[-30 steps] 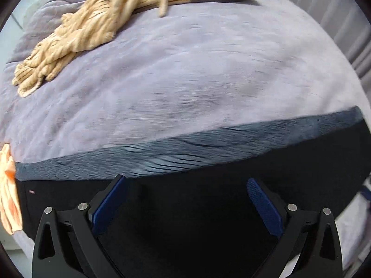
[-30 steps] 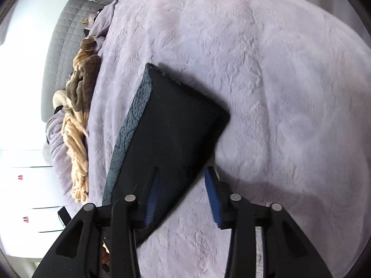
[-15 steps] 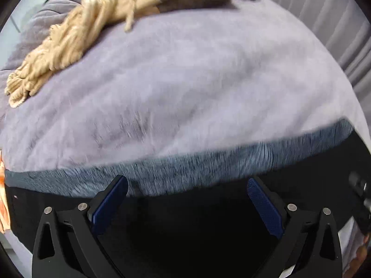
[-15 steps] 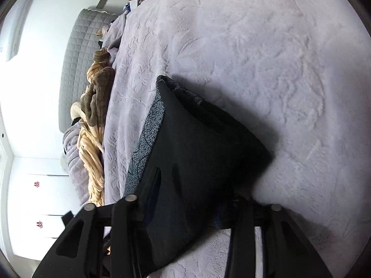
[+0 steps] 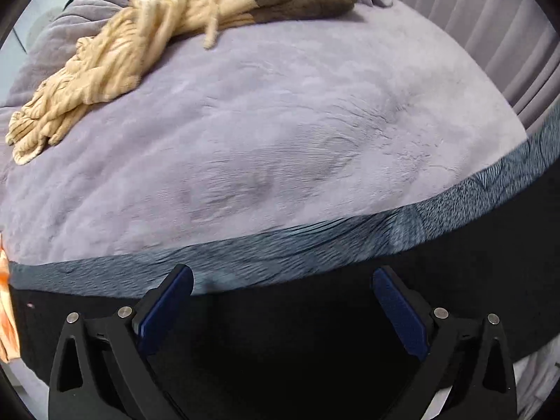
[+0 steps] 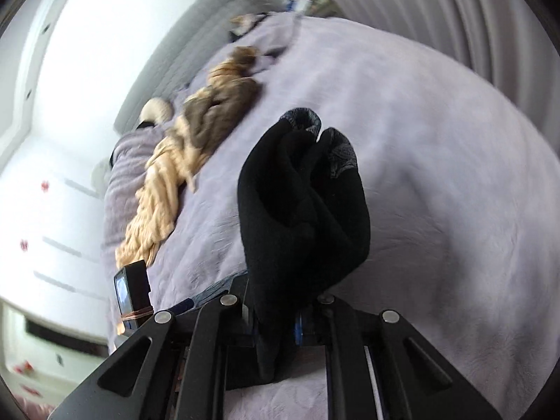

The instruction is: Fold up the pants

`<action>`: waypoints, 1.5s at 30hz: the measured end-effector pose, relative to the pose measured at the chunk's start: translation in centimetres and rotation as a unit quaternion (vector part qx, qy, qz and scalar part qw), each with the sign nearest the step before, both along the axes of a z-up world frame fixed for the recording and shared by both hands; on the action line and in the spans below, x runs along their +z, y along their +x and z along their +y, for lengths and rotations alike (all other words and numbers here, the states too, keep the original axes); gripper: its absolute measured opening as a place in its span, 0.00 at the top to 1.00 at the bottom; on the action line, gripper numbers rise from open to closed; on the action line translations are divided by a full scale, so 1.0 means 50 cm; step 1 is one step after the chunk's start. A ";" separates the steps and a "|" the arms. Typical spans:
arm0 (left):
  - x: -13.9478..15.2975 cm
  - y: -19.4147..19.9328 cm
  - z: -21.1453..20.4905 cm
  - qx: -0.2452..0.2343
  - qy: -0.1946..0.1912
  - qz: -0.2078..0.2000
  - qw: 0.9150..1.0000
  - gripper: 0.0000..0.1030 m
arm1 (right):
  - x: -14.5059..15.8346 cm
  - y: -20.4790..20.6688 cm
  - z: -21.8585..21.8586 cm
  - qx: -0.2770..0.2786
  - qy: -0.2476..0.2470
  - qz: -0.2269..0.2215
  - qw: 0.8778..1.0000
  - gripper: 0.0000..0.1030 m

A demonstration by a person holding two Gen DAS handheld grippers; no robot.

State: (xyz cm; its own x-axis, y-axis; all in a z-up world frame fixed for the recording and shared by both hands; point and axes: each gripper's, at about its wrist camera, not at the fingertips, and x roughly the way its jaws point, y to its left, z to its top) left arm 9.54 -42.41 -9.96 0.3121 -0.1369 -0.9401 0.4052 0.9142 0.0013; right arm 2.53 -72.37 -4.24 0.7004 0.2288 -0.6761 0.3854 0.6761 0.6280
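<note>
Right gripper (image 6: 276, 325) clamped on a bunched end of the black pants (image 6: 301, 203), raised above the lilac bedspread (image 6: 437, 175); left gripper (image 5: 281, 297) spread wide over their patterned waistband (image 5: 315, 241). Risk: thick fabric may slip free, collapsing the fold.

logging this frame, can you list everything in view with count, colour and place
pants: 1, black with a grey patterned band, one end bunched in the right gripper, the rest flat on the bed under the left gripper
blanket: 1, lilac, covering the bed
clothes pile: 1, tan and brown, far side of the bed
headboard: 1, grey quilted, behind the pile
curtain: 1, pale, beside the bed
left gripper: 1, black with blue pads, open over the pants
right gripper: 1, black, shut on the pants
</note>
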 end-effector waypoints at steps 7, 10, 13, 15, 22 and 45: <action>0.015 0.002 0.271 0.046 0.015 -0.006 0.999 0.00 | 0.097 0.076 0.253 0.123 -0.106 -0.006 0.987 0.86; 0.009 0.013 0.393 0.083 0.032 0.005 0.996 0.00 | 0.059 0.123 0.401 0.181 -0.123 0.018 0.976 0.84; 0.007 0.009 0.492 0.113 0.033 0.023 0.993 0.00 | -0.036 0.164 0.566 0.253 -0.159 0.071 0.952 0.73; 0.012 -0.001 0.529 0.113 0.032 0.026 0.993 0.00 | -0.107 0.180 0.662 0.291 -0.218 0.131 0.922 0.67; 0.014 -0.016 0.528 0.062 -0.050 0.073 0.994 0.00 | -0.019 0.143 0.766 0.323 -0.318 0.117 0.884 0.47; -0.044 -0.019 0.298 -0.034 -0.147 0.158 0.976 0.41 | -0.248 0.062 0.418 0.004 0.302 0.139 0.943 0.91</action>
State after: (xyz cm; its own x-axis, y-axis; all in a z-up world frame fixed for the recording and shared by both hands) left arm 8.60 -27.50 -12.15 -0.0060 -0.4254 -0.9050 0.4035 0.8270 -0.3915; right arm 5.63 -51.49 -16.64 0.5116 0.6356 -0.5782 0.5884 0.2313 0.7748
